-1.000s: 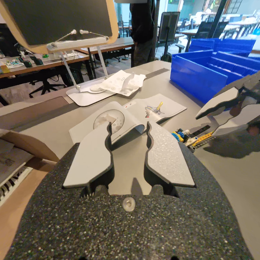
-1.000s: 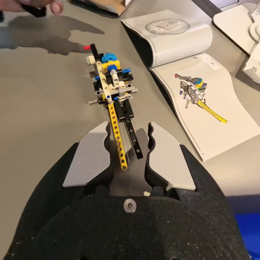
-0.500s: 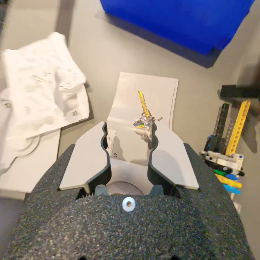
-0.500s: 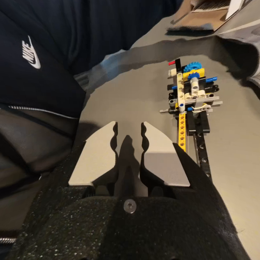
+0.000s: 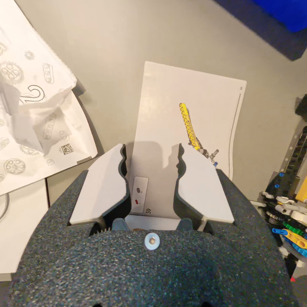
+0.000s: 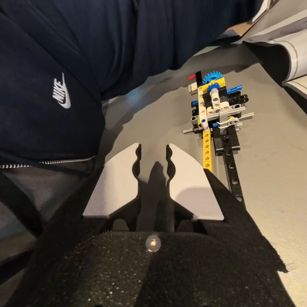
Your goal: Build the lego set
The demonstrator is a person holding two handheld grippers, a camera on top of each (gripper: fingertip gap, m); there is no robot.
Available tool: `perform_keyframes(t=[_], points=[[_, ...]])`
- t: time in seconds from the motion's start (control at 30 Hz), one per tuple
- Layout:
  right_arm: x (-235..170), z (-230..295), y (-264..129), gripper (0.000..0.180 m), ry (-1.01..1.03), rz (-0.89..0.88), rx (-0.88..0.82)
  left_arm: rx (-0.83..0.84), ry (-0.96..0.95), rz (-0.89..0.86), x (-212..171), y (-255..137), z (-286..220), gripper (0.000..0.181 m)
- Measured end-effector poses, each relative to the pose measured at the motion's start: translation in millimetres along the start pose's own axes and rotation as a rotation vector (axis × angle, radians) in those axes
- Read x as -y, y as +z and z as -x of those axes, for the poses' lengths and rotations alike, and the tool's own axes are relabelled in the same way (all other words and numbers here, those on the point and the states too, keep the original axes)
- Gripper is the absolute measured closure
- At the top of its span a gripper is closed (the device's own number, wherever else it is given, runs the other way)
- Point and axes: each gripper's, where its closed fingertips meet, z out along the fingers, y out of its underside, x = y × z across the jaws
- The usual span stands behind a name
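Note:
The partly built lego model (image 6: 217,113), with a long yellow beam, a black beam and blue gears, lies on the grey table. In the left wrist view it shows at the right edge (image 5: 289,204). My left gripper (image 5: 152,146) is open and empty, held above the open instruction booklet (image 5: 187,108). My right gripper (image 6: 153,147) is open and empty, just left of the model's yellow beam, near the table's front edge.
A white paper parts bag (image 5: 31,106) lies on a white stand base (image 5: 21,216) at the left. A blue bin (image 5: 282,18) stands at the far right. A person's dark jacket (image 6: 66,66) fills the space beyond the table edge. The booklet's curled page (image 6: 282,54) is at the right. My right tips are about 40 cm from the white stand base (image 5: 21,216), my left tips only 15 cm.
My left gripper has tipped down over the booklet and come closer to the page. My right gripper has swung left off the model's beams toward the table edge, its jaws narrowing.

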Motion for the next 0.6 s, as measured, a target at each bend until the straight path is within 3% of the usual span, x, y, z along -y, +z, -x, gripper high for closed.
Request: perform_keyframes(t=[0.6], points=[[-1.9, 0.8, -0.2, 0.152, 0.029, 0.011, 0.031, 0.081, -0.046, 0.016, -7.6, 3.7, -2.2, 0.124]])
